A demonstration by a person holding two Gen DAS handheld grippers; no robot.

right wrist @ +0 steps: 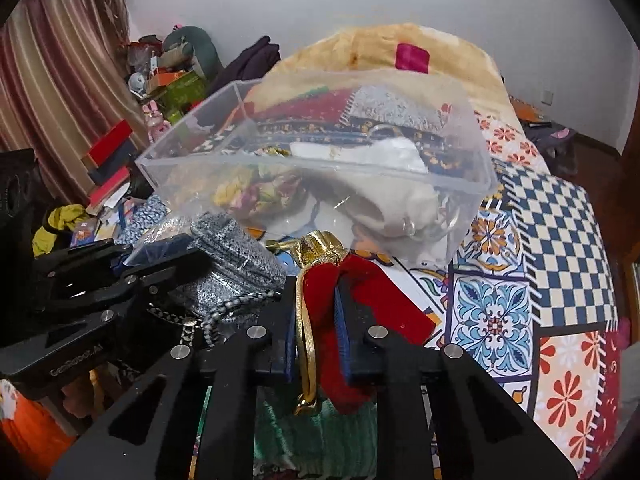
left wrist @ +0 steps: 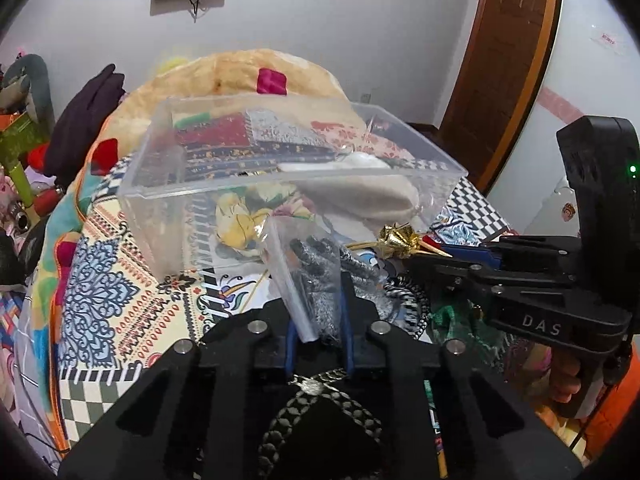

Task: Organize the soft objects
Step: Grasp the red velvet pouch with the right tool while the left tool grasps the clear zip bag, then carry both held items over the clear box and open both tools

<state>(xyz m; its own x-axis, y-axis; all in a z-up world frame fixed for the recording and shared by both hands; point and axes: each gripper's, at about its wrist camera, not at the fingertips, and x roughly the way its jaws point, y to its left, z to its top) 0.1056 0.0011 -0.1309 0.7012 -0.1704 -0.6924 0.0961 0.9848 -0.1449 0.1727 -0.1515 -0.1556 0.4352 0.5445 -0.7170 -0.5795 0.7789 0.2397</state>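
Note:
A clear plastic box (left wrist: 160, 184) (right wrist: 176, 168) stands on the patterned bed cover, with folded fabrics (left wrist: 224, 136) and a white cloth pouch (left wrist: 360, 192) seen in or through it. My left gripper (left wrist: 320, 308) is shut on a clear plastic bag of grey knitted fabric (left wrist: 316, 276), held just in front of the box; the bag also shows in the right wrist view (right wrist: 236, 256). My right gripper (right wrist: 316, 320) is shut on a red velvet pouch with gold trim (right wrist: 352, 280), right of the left gripper. Its gold tip shows in the left wrist view (left wrist: 400, 240).
A large beige pillow (left wrist: 248, 72) lies behind the box. The bed cover (right wrist: 560, 240) has checker and floral patches. Clutter, boxes and toys (right wrist: 160, 80) stand at the left by a curtain. A wooden door (left wrist: 508, 40) is at the right. Green fabric (right wrist: 320, 432) lies under the grippers.

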